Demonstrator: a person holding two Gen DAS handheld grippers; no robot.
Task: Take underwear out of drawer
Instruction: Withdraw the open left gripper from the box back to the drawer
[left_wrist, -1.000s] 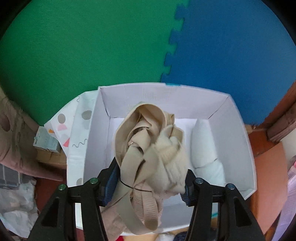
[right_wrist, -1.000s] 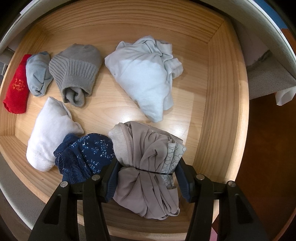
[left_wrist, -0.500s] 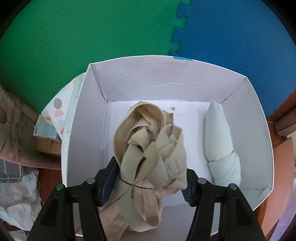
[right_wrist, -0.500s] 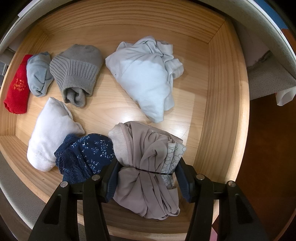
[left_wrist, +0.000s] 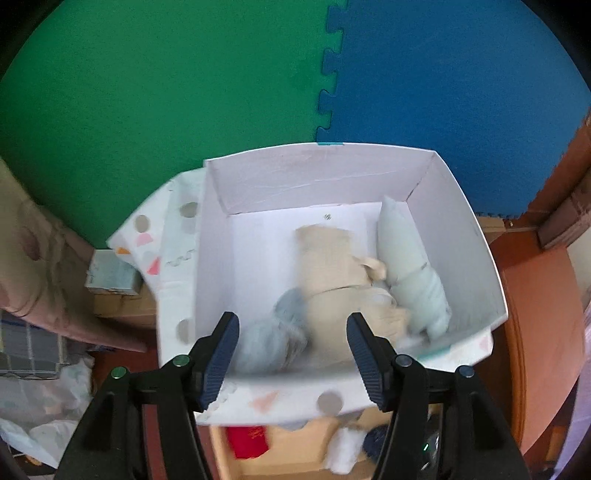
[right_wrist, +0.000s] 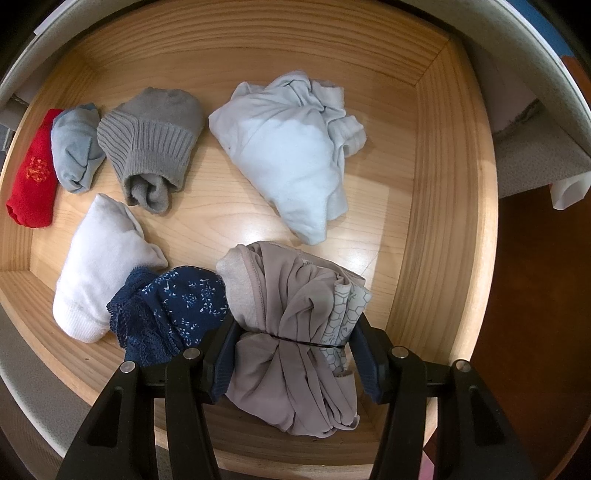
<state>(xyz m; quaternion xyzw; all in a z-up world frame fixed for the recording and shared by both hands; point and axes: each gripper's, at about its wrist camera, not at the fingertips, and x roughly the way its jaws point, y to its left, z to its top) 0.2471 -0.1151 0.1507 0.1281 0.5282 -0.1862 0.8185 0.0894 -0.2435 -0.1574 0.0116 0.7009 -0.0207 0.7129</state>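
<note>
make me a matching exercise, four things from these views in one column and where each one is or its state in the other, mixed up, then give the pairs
Column one
1. beige underwear
2. taupe underwear
3. left gripper
4. red item

Column two
A. clamped between the right gripper's pads
B. lying in the white box
C. at the left end of the wooden drawer
D. open, nothing between its pads

Pairs: 1-B, 2-A, 3-D, 4-C
</note>
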